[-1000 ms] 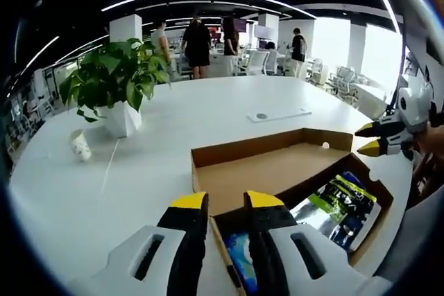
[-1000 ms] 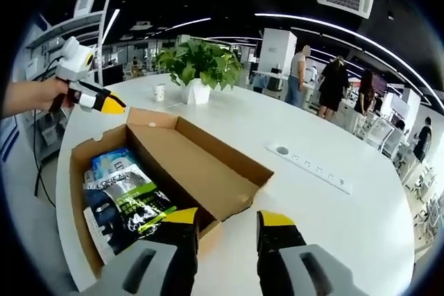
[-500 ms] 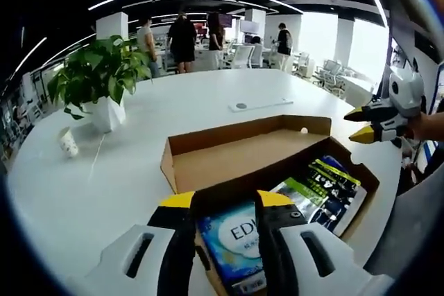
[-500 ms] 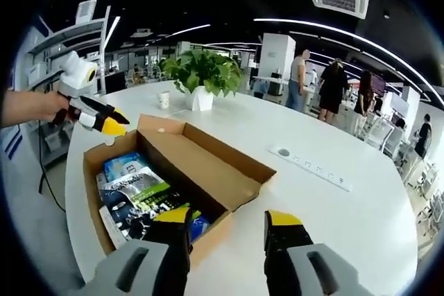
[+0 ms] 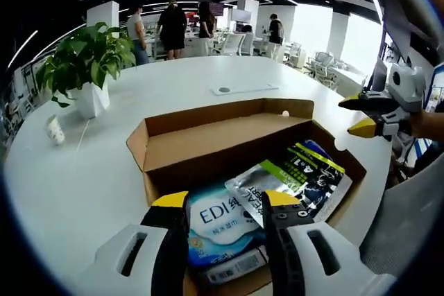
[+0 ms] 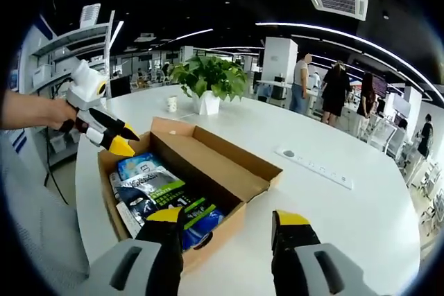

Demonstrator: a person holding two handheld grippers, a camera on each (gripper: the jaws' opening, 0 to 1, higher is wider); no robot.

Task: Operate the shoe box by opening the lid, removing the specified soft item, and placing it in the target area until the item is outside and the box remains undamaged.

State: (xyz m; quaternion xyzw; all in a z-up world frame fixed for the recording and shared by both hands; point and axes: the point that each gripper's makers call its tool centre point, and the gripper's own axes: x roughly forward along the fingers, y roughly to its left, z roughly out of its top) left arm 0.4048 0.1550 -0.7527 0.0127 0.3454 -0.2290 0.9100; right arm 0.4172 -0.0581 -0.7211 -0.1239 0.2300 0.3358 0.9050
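My left hand-held gripper, jaws apart, hangs directly over the blue pouch in the shoe box; my right hand-held gripper, also apart, is farther.

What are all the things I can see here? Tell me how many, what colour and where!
Brown cardboard shoe box: one, lid open, on the table.
Soft packets in the box: a white and blue one, a silver, black and green one.
Big round white table: one, under everything.
Green leafy plant in a white pot: one, far side of the table.
Small white paper cup: one, beside the plant.
White power strip: one, flat on the table past the box.
People: several standing far back.
Left gripper: yellow tips, open, over the box's near end.
Right gripper: yellow tips, open, at the box's near corner.
Hand: holding the left gripper.
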